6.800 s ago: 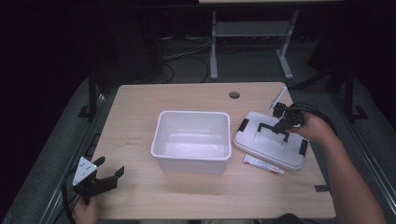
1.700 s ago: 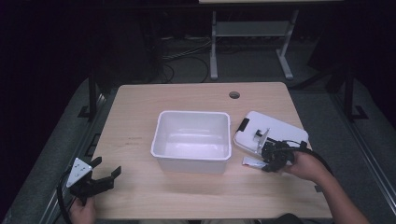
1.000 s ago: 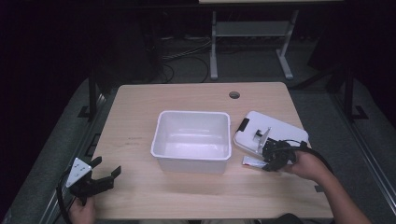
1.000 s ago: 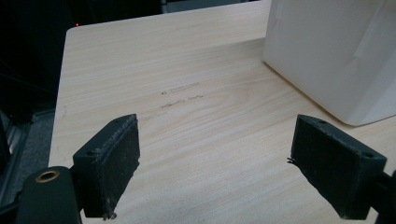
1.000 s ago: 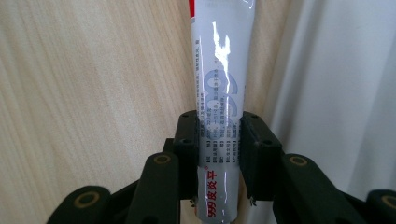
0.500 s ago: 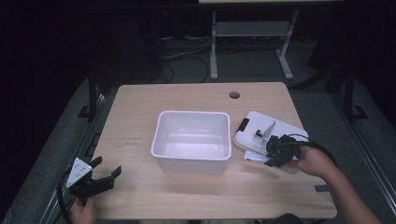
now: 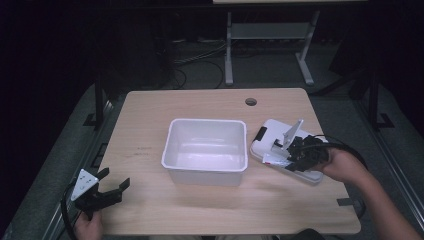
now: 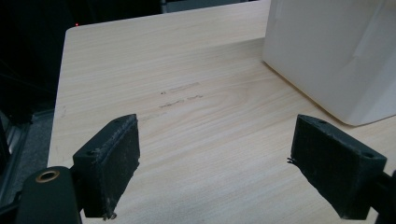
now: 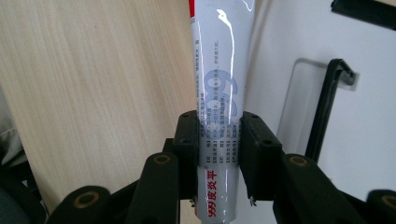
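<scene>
My right gripper (image 9: 217, 140) is shut on a white tube (image 9: 219, 84) with grey and red print, and the tube's length runs away from the camera. In the high view this right gripper (image 7: 295, 151) hangs over the near edge of a white lid (image 7: 272, 136) at the table's right, with the tube (image 7: 270, 159) sticking out toward the bin. The lid (image 9: 299, 51) has a black handle (image 9: 327, 105). At the front left corner of the table my left gripper (image 7: 102, 192) stands open, nothing between its pads (image 8: 112, 161).
A white open-top bin (image 7: 206, 150) stands in the middle of the wooden table (image 7: 150, 115), and its wall (image 8: 336, 51) is close on the right in the left gripper view. A cable hole (image 7: 250, 101) lies at the far edge. Black clips (image 7: 260, 134) sit on the lid.
The right gripper has risen from the table in front of the lid with the tube in its jaws. Much earlier it was at the lid's handle. The left gripper stays put.
</scene>
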`<state>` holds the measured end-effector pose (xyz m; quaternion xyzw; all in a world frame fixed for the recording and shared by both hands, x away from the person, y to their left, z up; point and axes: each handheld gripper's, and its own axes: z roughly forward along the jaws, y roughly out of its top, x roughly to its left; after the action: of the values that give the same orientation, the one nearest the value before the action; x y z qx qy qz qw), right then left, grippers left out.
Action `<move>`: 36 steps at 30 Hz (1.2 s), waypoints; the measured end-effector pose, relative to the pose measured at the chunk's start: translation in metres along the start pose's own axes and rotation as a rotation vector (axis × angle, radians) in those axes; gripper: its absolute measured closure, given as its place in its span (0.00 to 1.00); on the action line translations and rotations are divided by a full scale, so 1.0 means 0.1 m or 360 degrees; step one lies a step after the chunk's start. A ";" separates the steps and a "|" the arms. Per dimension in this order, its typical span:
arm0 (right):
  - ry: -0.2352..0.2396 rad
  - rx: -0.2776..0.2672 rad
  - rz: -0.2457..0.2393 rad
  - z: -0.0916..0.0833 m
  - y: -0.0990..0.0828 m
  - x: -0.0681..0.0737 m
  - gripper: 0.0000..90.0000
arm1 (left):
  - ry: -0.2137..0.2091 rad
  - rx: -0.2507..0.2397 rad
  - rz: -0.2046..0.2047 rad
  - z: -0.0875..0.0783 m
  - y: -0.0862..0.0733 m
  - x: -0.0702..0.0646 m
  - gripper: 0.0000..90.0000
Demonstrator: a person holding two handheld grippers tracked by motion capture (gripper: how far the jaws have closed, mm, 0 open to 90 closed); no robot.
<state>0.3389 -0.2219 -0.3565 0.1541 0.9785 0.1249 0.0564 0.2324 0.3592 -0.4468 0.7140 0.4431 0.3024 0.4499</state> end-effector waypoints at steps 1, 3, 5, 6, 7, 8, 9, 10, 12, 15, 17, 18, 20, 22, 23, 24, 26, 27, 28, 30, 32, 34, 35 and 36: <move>-0.0003 -0.0002 0.0000 -0.02 0.01 0.00 0.77 | 0.0001 0.0001 0.0001 0.00 0.00 0.00 0.17; -0.0007 -0.0007 -0.0004 -0.06 0.02 0.00 0.77 | -0.0001 0.0001 0.0003 0.00 0.00 0.00 0.17; -0.0014 -0.0007 -0.0008 -0.09 0.03 -0.01 0.77 | -0.0002 0.0003 0.0001 0.01 0.00 0.00 0.17; -0.0015 -0.0009 -0.0009 -0.11 0.03 -0.01 0.77 | -0.0003 0.0003 0.0002 0.01 0.00 0.00 0.17; -0.0017 -0.0011 -0.0006 -0.13 0.04 -0.01 0.77 | -0.0002 0.0002 0.0001 0.01 0.00 -0.01 0.17; -0.0021 -0.0012 -0.0009 -0.15 0.04 -0.01 0.77 | -0.0001 0.0002 0.0001 0.01 0.00 -0.01 0.17; -0.0023 -0.0016 -0.0009 -0.17 0.05 -0.01 0.77 | -0.0001 0.0002 0.0001 0.01 0.00 -0.01 0.17; -0.0025 -0.0018 -0.0010 -0.19 0.05 -0.01 0.77 | -0.0002 0.0003 0.0002 0.01 0.00 0.00 0.17; -0.0029 -0.0022 -0.0014 -0.23 0.06 -0.01 0.77 | -0.0004 0.0003 0.0001 0.01 0.00 0.00 0.17; -0.0035 -0.0023 -0.0015 -0.29 0.10 0.00 0.77 | -0.0001 0.0001 0.0002 0.00 0.00 0.00 0.17; -0.0034 -0.0026 -0.0017 -0.32 0.12 0.00 0.77 | 0.0000 0.0001 -0.0001 0.00 0.00 0.00 0.17; -0.0039 -0.0031 -0.0022 -0.34 0.13 0.00 0.77 | 0.0002 0.0001 -0.0001 0.00 0.00 0.00 0.17; -0.0045 -0.0029 -0.0030 -0.37 0.17 0.00 0.77 | 0.0002 -0.0002 -0.0005 0.00 0.00 0.01 0.17; -0.0050 -0.0033 -0.0042 -0.40 0.20 0.00 0.77 | 0.0003 0.0001 -0.0008 0.00 0.00 0.01 0.17; -0.0047 -0.0035 -0.0045 -0.41 0.22 0.00 0.77 | 0.0005 0.0004 -0.0006 0.01 -0.01 0.01 0.17; -0.0046 -0.0038 -0.0044 -0.42 0.23 0.00 0.77 | 0.0006 0.0008 -0.0003 0.01 -0.01 0.01 0.17; -0.0050 -0.0031 -0.0058 -0.43 0.26 0.00 0.77 | 0.0010 0.0013 0.0003 0.01 -0.01 0.01 0.17; -0.0054 -0.0033 -0.0062 -0.44 0.28 0.00 0.77 | 0.0010 0.0016 0.0007 0.01 -0.01 0.01 0.17; -0.0054 -0.0033 -0.0064 -0.45 0.29 0.01 0.77 | 0.0010 0.0017 0.0006 0.01 -0.01 0.01 0.17; -0.0050 -0.0034 -0.0070 -0.46 0.32 0.01 0.77 | 0.0006 0.0016 0.0005 0.02 -0.01 0.01 0.17; -0.0053 -0.0031 -0.0079 -0.48 0.34 0.02 0.77 | 0.0007 0.0013 0.0004 0.02 -0.01 0.01 0.17; -0.0054 -0.0034 -0.0090 -0.49 0.37 0.02 0.77 | 0.0007 0.0014 0.0003 0.02 -0.01 0.01 0.17; -0.0051 -0.0034 -0.0085 -0.50 0.38 0.03 0.77 | 0.0006 0.0013 0.0004 0.01 -0.01 0.01 0.17; -0.0045 -0.0036 -0.0080 -0.51 0.39 0.03 0.77 | 0.0006 0.0010 0.0003 0.01 -0.01 0.01 0.17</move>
<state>0.3401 -0.1966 -0.2975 0.1307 0.9797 0.1323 0.0751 0.2336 0.3598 -0.4479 0.7154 0.4442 0.3027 0.4464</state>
